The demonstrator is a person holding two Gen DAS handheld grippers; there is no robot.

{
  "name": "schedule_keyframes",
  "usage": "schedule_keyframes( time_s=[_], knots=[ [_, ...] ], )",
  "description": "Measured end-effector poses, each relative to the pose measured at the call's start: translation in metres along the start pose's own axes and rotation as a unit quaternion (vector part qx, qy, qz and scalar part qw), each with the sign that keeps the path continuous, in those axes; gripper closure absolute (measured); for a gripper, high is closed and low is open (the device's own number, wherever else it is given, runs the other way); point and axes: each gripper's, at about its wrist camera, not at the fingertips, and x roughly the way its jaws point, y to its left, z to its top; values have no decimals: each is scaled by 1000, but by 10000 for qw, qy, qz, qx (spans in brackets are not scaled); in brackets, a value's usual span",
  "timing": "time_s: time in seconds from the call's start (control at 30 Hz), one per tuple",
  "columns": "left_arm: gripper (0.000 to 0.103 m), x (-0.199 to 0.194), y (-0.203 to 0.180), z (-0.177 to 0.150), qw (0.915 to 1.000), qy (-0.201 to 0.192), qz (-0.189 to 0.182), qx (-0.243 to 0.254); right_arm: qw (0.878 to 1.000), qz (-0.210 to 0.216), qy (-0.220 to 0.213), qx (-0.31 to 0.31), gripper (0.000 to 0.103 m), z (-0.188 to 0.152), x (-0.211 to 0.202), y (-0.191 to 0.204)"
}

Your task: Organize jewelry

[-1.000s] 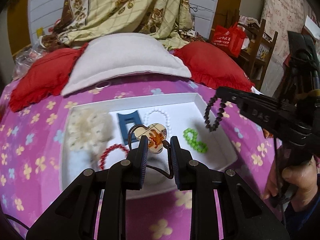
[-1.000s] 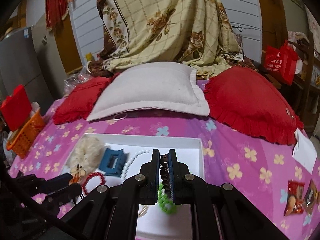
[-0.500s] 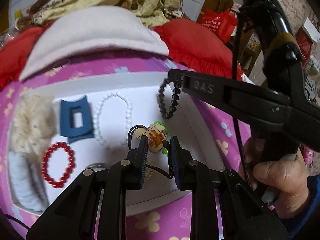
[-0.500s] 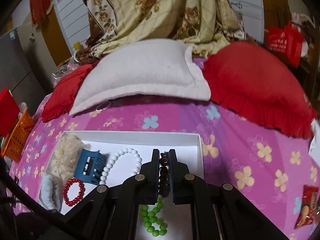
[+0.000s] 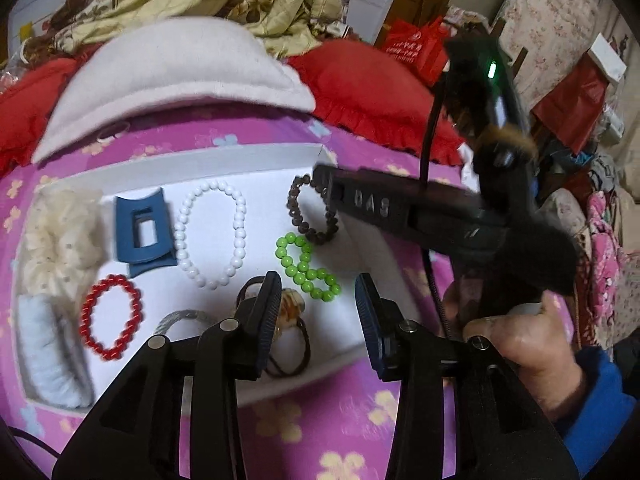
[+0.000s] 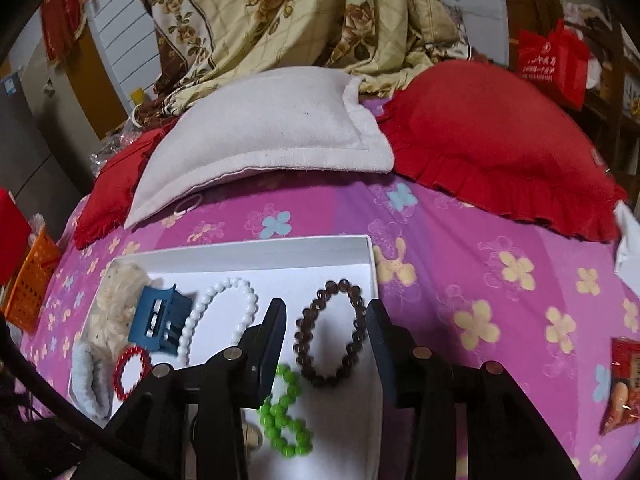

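Note:
A white tray (image 5: 240, 160) (image 6: 280, 248) lies on the purple flowered bedspread. In it lie a dark brown bead bracelet (image 5: 310, 232) (image 6: 330, 334), a green bead bracelet (image 5: 308, 268) (image 6: 286, 416), a white bead bracelet (image 5: 212, 236) (image 6: 218, 316), a red bead bracelet (image 5: 110, 316) (image 6: 132, 372), a blue hair clip (image 5: 142, 232) (image 6: 162, 318) and a charm on a dark cord (image 5: 290, 310). My left gripper (image 5: 316, 312) is open over the tray's near edge, the charm beside its left finger. My right gripper (image 6: 326, 344) (image 5: 320, 178) is open around the brown bracelet.
A cream scrunchie (image 5: 60, 236) and a pale blue band (image 5: 48, 356) lie at the tray's left end. A white pillow (image 6: 272, 128) and red pillows (image 6: 500, 136) lie behind the tray. An orange basket (image 6: 30, 284) stands far left; snack packets (image 6: 622, 384) lie right.
Both grippers have opened. The brown bracelet dropped from the right gripper onto the tray. The charm on its cord left the left gripper and lies in the tray.

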Motion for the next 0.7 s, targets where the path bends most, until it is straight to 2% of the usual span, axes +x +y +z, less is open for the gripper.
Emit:
schedule_keyframes(
  time_s=[0.03,0.17,0.27,0.33,0.43,0.53,0.63,0.7],
  knots=[
    [64,-9,1,-1,10000,-70,30,4,10000,-23,1,-78,63,-5,-5,4],
    [54,-60,19,-17,9973,-488,538,-143,9984,-32,5,-571,63,-38,-25,30],
    [53,-89,45,-37,9911,-681,1059,-424,9973,80,42,-732,62,-60,-27,51],
    [52,-101,63,-51,9866,-739,1280,-692,9970,187,57,-750,62,-67,-25,63],
    [50,-106,96,-73,9774,-756,1670,-1057,9966,404,183,-691,62,-73,-14,87],
    [50,-97,131,-87,9653,-593,2146,-1369,9964,431,300,-663,62,-78,-1,106],
    [50,-95,155,-103,9589,-537,2246,-1652,9960,325,408,-724,62,-87,11,117],
    [50,-96,165,-108,9561,-573,2295,-1727,9955,182,296,-887,60,-93,9,122]
  ],
)
